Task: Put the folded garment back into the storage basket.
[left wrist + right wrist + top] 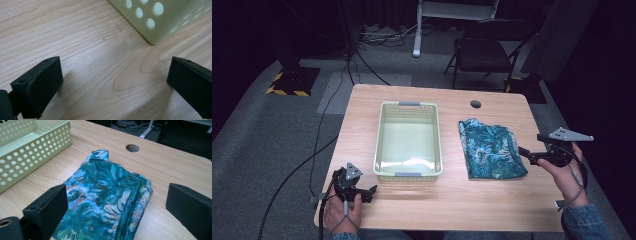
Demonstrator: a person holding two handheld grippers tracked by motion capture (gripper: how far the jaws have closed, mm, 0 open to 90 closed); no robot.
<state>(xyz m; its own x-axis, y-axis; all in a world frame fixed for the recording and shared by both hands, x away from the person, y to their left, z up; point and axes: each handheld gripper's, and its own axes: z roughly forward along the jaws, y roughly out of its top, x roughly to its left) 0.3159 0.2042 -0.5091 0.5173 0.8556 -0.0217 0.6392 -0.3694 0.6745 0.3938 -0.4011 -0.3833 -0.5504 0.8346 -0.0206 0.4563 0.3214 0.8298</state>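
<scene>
- So, my right gripper (523, 151) is sitting at the right edge of the folded teal patterned cloth (491, 148), jaws spread wide with nothing between them. In the right gripper view the cloth (107, 202) lies flat on the surface right ahead of the jaws, not pinched yet.
- My left gripper (371, 191) is parked low on the near left of the surface (452, 200), also wide apart and empty, just off the near corner of the basket (160, 22).
- The pale green perforated basket (382, 145) sits mid-surface, just left of the cloth, and it looks empty inside.
- Progress-wise I'd say basically nothing's done: the cloth's outside the basket, untouched. Still to do, by my guess: grab it, lift it, carry it left and drop it in.
</scene>
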